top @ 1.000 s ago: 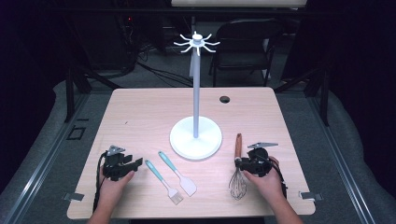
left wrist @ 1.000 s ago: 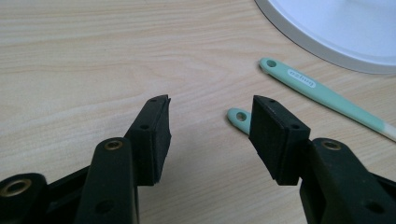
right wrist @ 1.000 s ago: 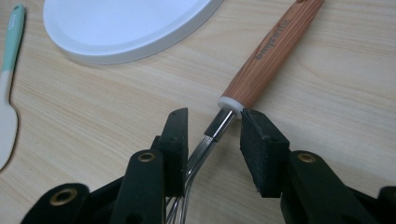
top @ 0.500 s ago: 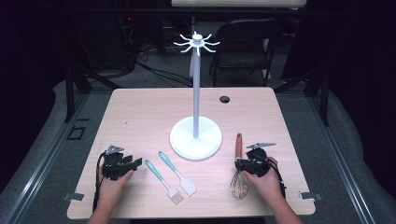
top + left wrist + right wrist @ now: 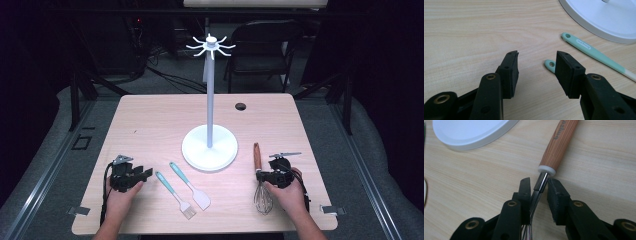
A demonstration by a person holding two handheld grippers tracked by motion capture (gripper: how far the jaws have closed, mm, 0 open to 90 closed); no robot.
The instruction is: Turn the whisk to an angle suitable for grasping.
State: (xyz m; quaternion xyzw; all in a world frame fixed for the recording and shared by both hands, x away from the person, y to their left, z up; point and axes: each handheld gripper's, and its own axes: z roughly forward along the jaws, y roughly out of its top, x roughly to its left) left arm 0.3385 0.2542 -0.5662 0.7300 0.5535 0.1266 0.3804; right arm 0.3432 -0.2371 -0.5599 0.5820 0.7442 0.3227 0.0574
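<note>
A whisk [image 5: 257, 157] with a wooden handle [image 5: 559, 142] lies on the table right of the white stand's base [image 5: 209, 147]. My right gripper [image 5: 261, 176] rests on the table, its jaws closed in on the whisk's metal neck [image 5: 541, 181] just below the handle. At the front left my left gripper [image 5: 146, 173] lies open with nothing between its jaws [image 5: 537, 56]. A teal-handled brush [image 5: 172, 192] lies just beyond its tips, its handle end [image 5: 550, 64] beside the right jaw. A teal spatula [image 5: 190, 186] lies next to the brush.
The stand's tall pole [image 5: 210, 100] carries a ring of white hooks [image 5: 211, 45] at the top. A round cable hole [image 5: 240, 106] sits near the table's far edge. A folding chair [image 5: 265, 45] stands behind the table. The stand's base rim [image 5: 604, 17] lies close ahead.
</note>
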